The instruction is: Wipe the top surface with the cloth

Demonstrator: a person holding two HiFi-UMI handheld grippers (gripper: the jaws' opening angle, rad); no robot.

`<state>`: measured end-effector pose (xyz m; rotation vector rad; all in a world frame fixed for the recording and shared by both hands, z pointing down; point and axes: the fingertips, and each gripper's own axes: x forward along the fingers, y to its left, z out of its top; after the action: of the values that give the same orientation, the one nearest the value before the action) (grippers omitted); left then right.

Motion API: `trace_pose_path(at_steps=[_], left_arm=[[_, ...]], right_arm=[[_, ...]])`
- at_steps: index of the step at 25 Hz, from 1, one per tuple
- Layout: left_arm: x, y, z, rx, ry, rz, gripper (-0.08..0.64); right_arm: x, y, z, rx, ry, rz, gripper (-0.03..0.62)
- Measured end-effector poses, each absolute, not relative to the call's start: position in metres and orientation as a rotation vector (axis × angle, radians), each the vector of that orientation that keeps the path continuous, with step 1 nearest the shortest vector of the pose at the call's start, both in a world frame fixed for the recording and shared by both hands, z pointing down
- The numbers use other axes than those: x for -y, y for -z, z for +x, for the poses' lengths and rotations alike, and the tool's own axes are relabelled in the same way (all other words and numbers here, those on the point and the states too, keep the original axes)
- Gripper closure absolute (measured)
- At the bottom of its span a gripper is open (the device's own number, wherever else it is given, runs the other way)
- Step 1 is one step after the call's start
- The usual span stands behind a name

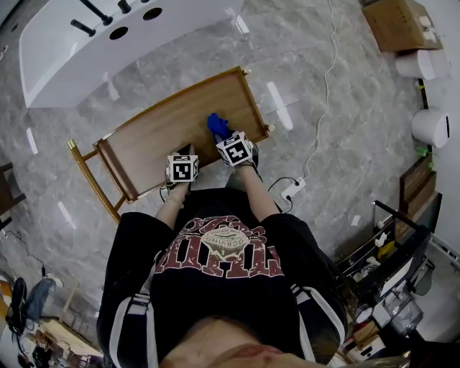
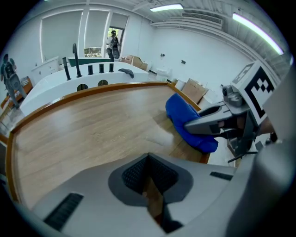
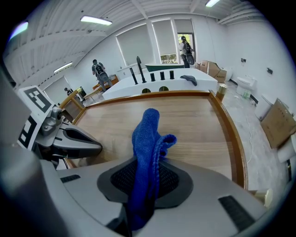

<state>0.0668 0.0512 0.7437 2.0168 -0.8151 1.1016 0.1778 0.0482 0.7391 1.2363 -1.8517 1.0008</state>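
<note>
The wooden top (image 1: 165, 136) has a raised rim and slants across the head view. A blue cloth (image 1: 218, 123) lies bunched on its near right part, and my right gripper (image 1: 222, 134) is shut on it. In the right gripper view the cloth (image 3: 148, 139) stands up from between the jaws of that gripper (image 3: 143, 187) over the wood (image 3: 199, 120). My left gripper (image 1: 185, 152) sits at the top's near edge, shut, with nothing in it. Its own view shows its closed jaws (image 2: 150, 178) above the wood (image 2: 92, 125), with the cloth (image 2: 187, 121) and right gripper (image 2: 210, 124) to the right.
A white basin unit (image 1: 86, 43) with black fittings stands beyond the top. A power strip (image 1: 293, 190) and its cable lie on the marble floor to the right. A cardboard box (image 1: 399, 21), white cylinders (image 1: 431, 126) and a dark shelf rack (image 1: 388, 251) line the right side.
</note>
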Motion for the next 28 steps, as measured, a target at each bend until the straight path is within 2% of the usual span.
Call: trace_pose_path(at_steps=[7, 15, 28], left_arm=[[-0.051, -0.740, 0.075, 0.757, -1.242, 2.097, 0.512], [-0.062, -0.736, 0.114, 0.593, -1.278, 2.213, 0.512], [-0.068, -0.743, 0.122, 0.563, -1.285, 2.181, 0.512]], right_arm=[[-0.051, -0.737, 0.197, 1.812, -0.999, 1.298, 0.503], [-0.056, -0.736, 0.222, 1.746, -1.012, 1.361, 0.503], [-0.068, -0.730, 0.278, 1.607, -0.881, 1.402, 0.503]])
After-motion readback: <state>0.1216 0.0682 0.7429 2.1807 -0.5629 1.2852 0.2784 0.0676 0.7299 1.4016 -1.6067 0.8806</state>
